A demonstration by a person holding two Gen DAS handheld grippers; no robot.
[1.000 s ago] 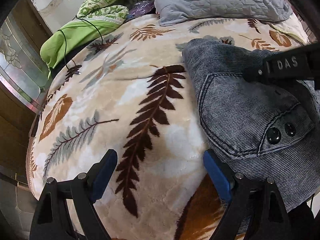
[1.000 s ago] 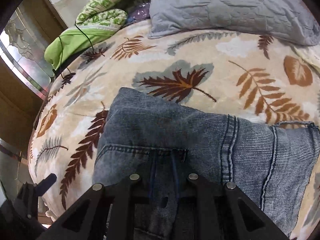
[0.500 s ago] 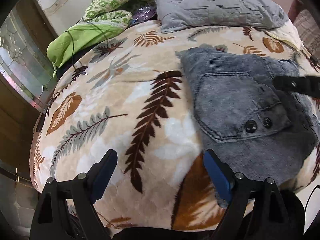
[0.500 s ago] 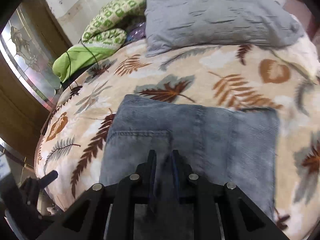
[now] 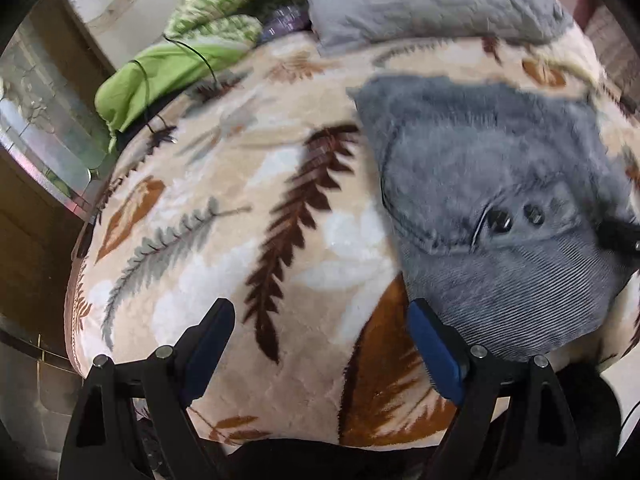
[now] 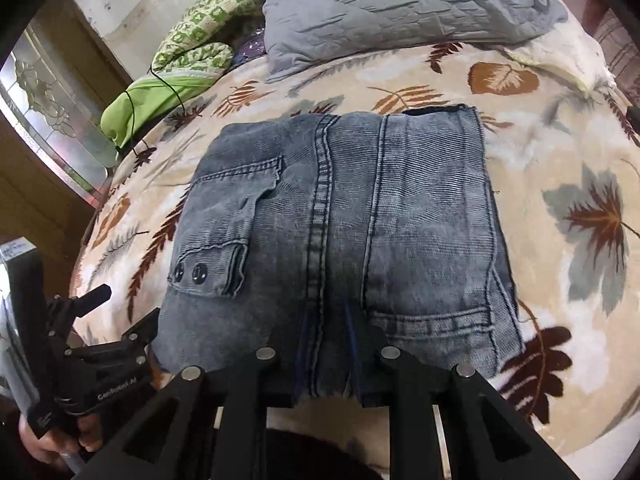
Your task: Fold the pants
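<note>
The grey-blue corduroy pants [image 6: 360,208] lie folded into a flat rectangle on the leaf-print blanket [image 6: 560,152], pocket flap with two snaps at the left. My right gripper [image 6: 328,320] sits at the near edge of the fold. Its jaws are opening, and the blue pads still have a ridge of fabric along the seam pinched between them. In the left wrist view the pants [image 5: 480,184] lie to the right. My left gripper [image 5: 320,320] hangs open over bare blanket [image 5: 224,264], holding nothing. A hand holds the left gripper [image 6: 96,320], seen beside the pants' left corner.
A grey pillow [image 6: 400,4] lies at the bed's far end, with a green patterned quilt [image 6: 192,48] and a black cable [image 6: 168,80] at the far left. A glass-panelled door [image 6: 44,104] stands left of the bed. The blanket curves down at the near edge.
The right gripper has drawn back toward the near edge, and the whole folded pants now lies flat in its view. The left gripper has backed off slightly and stays open.
</note>
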